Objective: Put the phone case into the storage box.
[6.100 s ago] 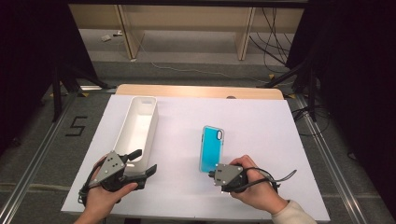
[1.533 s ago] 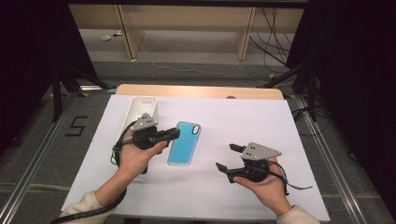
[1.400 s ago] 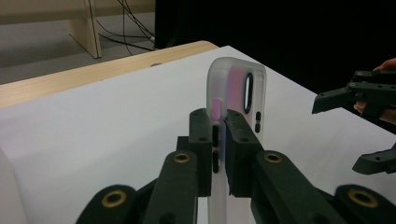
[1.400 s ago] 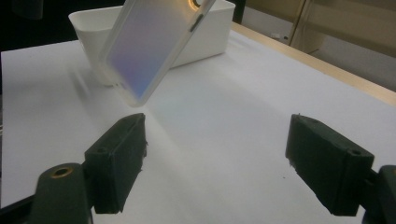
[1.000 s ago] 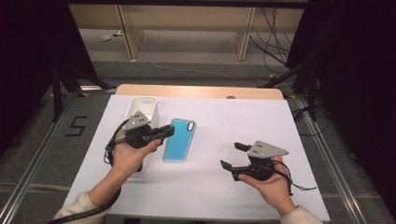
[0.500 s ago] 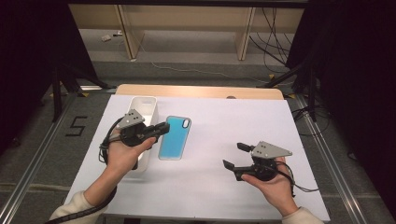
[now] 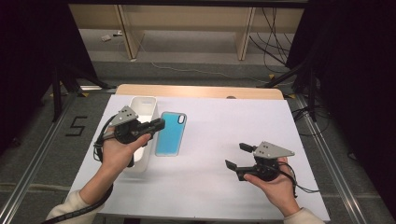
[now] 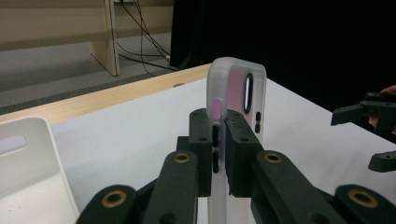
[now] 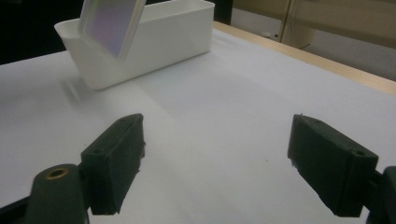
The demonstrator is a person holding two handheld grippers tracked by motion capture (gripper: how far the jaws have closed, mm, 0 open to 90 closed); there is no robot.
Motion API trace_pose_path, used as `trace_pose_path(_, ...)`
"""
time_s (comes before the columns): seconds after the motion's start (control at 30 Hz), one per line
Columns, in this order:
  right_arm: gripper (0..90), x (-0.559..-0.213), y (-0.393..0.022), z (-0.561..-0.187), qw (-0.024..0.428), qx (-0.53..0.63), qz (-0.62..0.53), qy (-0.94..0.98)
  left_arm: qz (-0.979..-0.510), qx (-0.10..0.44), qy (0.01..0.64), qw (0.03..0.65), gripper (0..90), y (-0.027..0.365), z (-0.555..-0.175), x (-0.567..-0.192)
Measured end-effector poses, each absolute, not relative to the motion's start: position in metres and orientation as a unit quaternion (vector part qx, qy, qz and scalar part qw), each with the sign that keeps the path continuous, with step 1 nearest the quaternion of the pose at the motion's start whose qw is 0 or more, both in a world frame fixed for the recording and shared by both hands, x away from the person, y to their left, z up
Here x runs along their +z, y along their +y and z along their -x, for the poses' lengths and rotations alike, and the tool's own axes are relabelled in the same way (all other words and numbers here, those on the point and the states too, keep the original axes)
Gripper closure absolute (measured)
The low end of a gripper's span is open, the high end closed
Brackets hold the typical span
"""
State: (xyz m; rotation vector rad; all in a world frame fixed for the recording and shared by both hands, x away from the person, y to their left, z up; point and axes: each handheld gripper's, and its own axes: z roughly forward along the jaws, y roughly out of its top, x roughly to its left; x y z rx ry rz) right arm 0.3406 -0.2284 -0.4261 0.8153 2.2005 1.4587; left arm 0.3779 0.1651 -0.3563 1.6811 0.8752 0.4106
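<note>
Clamped thinly by the left gripper (image 7: 159, 124), the phone case (image 7: 170, 133) could slip short of the white bin (image 7: 142, 105); the right gripper (image 7: 236, 156) gapes empty.

Around my white table (image 7: 224, 140) with its wooden far edge: grey floor (image 7: 196, 70), loose cables (image 7: 271, 32) upper right, pale wooden furniture legs (image 7: 128, 32) at top, black curtains (image 7: 32, 56) both sides, a floor marking, perhaps "5" (image 7: 76, 126), at left.

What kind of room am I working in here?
Probably a lab or recording workspace, not a home: a white-topped table ringed by black curtains, loose cables on the grey floor behind, and a taped number marker on the floor at the left.
</note>
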Motion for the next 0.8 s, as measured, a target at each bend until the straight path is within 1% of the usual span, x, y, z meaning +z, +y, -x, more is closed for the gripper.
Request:
trace_pose_path(0.1,20.0,-0.425,-0.230,-0.339,0.182,0.516,-0.295,0.783,-0.713,0.179,0.373,0.565,82.4,0.168,-0.378,-0.353)
trace_pose_path(0.17,20.0,-0.426,-0.232,-0.340,0.190,0.517,-0.293,0.781,-0.711,0.182,0.374,0.567,82.3,0.170,-0.378,-0.352)
trace_pose_path(0.43,20.0,-0.425,-0.236,-0.338,0.184,0.513,-0.300,0.783,-0.704,0.194,0.366,0.577,82.3,0.180,-0.378,-0.346)
trace_pose_path(0.6,19.2,-0.427,-0.236,-0.339,0.198,0.528,-0.292,0.772,-0.699,0.197,0.367,0.582,82.3,0.186,-0.378,-0.342)
trace_pose_path(0.67,18.7,-0.425,-0.237,-0.337,0.191,0.522,-0.296,0.777,-0.699,0.200,0.364,0.583,82.3,0.187,-0.379,-0.341)
trace_pose_path(0.77,18.7,-0.425,-0.238,-0.337,0.193,0.523,-0.295,0.776,-0.697,0.202,0.363,0.585,82.3,0.190,-0.379,-0.340)
trace_pose_path(0.8,18.6,-0.425,-0.238,-0.335,0.185,0.522,-0.300,0.777,-0.696,0.203,0.363,0.584,82.4,0.191,-0.379,-0.340)
